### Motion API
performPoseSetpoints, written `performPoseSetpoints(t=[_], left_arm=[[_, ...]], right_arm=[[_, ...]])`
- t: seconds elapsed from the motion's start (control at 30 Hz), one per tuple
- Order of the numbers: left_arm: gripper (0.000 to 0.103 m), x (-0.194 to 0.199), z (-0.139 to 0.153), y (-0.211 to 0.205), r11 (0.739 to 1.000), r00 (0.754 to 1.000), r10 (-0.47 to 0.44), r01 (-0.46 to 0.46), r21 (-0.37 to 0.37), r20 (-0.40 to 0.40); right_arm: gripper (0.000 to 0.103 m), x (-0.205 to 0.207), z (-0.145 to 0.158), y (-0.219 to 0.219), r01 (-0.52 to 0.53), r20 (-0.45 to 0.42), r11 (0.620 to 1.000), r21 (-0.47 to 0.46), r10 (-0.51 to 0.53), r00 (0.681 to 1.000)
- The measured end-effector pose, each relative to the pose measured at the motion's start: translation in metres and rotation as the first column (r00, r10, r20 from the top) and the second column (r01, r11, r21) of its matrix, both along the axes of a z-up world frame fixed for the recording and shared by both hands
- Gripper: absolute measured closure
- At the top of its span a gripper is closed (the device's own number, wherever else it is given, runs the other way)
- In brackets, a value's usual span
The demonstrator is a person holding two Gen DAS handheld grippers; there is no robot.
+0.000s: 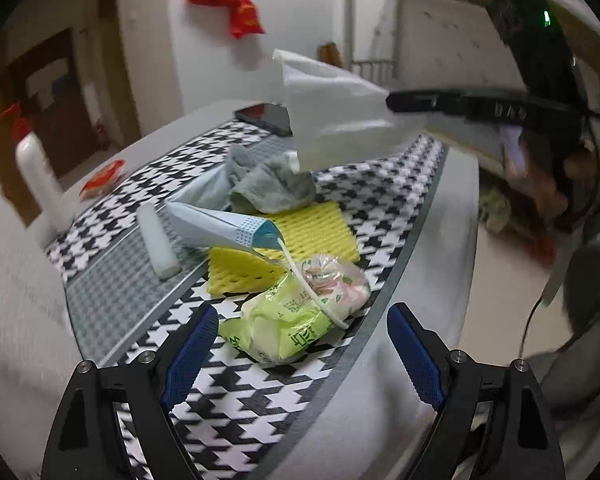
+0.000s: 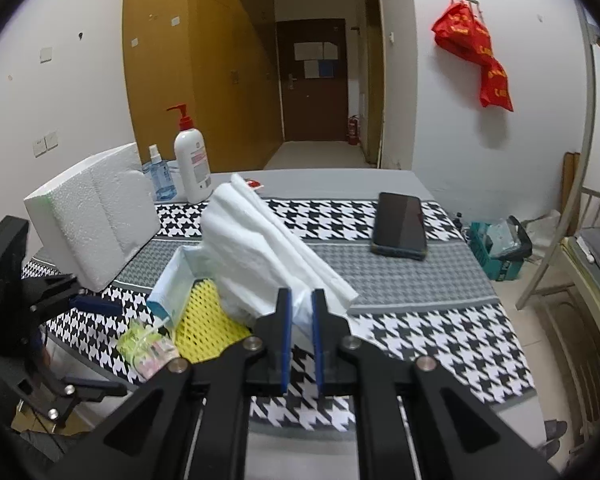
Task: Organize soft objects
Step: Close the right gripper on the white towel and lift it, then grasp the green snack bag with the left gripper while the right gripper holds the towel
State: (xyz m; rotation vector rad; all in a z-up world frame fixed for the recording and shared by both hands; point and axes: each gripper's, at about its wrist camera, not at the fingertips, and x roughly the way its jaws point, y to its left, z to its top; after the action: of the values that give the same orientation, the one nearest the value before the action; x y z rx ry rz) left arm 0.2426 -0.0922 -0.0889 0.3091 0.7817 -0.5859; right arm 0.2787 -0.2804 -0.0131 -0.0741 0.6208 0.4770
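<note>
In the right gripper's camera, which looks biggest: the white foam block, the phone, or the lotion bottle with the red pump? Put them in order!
As they look in that view:
1. White foam block, biggest, though it sits nearer the camera.
2. Phone.
3. Lotion bottle, close to the phone in looks and farther back, so that order is unsure.

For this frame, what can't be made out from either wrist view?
- Grey cloth: the right wrist view hides it behind the white towel held by the right gripper.
- Green packet: print is too blurred to read; in the right wrist view it is small.
- Mask: its far end is hidden under the grey cloth.
- Left gripper: open, empty; its arms are cut off by the bottom edge.
</note>
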Motion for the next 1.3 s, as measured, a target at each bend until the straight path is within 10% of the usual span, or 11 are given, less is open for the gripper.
performPoseSetpoints(t=[0.37, 1.3], left_arm=[[0.035, 0.026, -0.021, 0.008, 0.992, 0.987, -0.109, 0.116, 0.054, -0.117], [0.082, 0.026, -0.015, -0.004, 0.967, 0.971, -0.237, 0.240, 0.088, -0.043]], right_arm=[[0.091, -0.012, -0.006, -0.018, 0.068, -0.022, 0.998, 0.014, -0.067, 0.997], [0.091, -0.015, -0.016, -0.014, 0.083, -0.057, 0.997, -0.010, -0.083, 0.995]])
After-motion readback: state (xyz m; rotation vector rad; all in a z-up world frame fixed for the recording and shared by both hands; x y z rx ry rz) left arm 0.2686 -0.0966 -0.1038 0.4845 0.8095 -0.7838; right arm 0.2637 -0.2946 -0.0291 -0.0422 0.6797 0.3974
